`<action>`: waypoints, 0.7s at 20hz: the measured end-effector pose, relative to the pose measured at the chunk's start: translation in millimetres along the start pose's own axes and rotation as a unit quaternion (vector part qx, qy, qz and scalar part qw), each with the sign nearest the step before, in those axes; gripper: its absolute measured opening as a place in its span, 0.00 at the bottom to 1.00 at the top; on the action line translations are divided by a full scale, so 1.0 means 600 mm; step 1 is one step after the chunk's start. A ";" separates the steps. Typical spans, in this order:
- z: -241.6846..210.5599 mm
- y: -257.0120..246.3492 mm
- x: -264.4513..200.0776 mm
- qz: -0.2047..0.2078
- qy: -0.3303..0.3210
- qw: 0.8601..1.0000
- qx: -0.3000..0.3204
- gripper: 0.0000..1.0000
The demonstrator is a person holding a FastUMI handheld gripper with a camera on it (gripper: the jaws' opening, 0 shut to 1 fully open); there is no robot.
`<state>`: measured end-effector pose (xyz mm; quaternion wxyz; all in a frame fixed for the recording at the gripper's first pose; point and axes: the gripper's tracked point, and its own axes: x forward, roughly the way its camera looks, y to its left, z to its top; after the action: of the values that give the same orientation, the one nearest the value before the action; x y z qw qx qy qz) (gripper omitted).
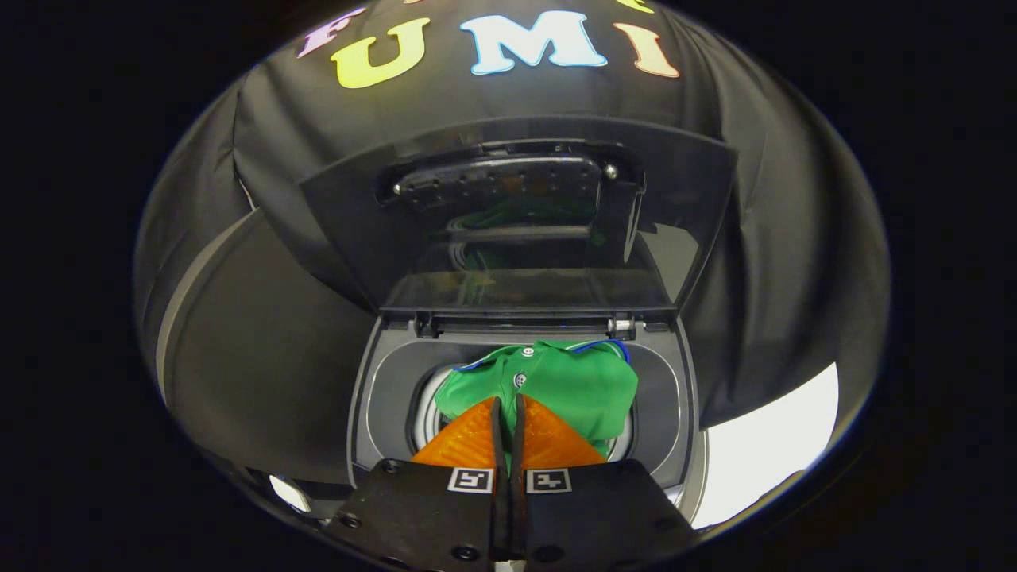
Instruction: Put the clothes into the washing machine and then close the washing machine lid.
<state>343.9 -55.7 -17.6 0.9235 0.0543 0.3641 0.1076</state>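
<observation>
A green shirt (574, 388) with blue collar trim and small buttons hangs bunched over the round drum opening (424, 415) of the grey top-loading washing machine (380, 413). My gripper (508, 402) is shut on the shirt's fabric near the button placket, right above the opening. The fingers hide the near part of the shirt and of the drum. The machine's dark glass lid (524, 222) stands raised upright behind the opening, hinged at the far edge, and it reflects the green cloth.
The booth's black cloth wall (763, 262) rises behind and around the machine. A dark curved panel (254, 357) stands to the left of the washer. A bright white surface (763, 453) lies to its right.
</observation>
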 end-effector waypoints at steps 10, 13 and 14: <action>-0.025 -0.030 0.057 -0.008 0.036 0.999 0.019 0.02; -0.027 -0.035 0.060 -0.009 0.041 0.999 0.021 0.01; -0.026 -0.037 0.062 -0.011 0.043 0.999 0.021 0.01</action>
<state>363.1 -67.9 -57.4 0.9067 0.0649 0.4064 0.0924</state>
